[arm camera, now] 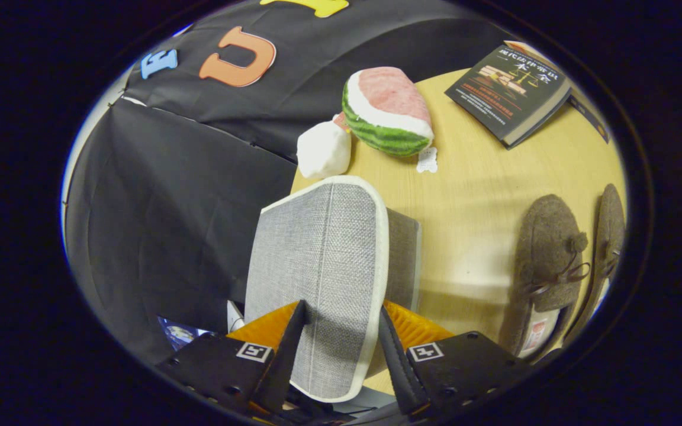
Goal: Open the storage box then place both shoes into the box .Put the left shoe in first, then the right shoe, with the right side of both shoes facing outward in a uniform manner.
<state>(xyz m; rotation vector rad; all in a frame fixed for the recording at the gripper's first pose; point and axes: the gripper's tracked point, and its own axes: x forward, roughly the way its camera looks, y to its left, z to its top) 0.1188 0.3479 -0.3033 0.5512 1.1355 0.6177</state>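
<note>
The gripper (335,337) is closed on the grey fabric lid (323,260) of the storage box — one finger presses each face of the panel, which stands raised on edge between them, its white piping running around the rim. Behind the lid, part of the grey storage box (403,260) is visible, resting on the light wooden table (477,195). Beyond the lid, near the table's far edge, sits a white plush ball (323,151), touching a plush watermelon slice (388,112) with a small white tag beside it. Further off lies a dark book (510,92), flat on the table. To the right of the box, well apart from it, two brown felt shoes (548,266) with bow laces lie side by side on the table — neither is in the box.
</note>
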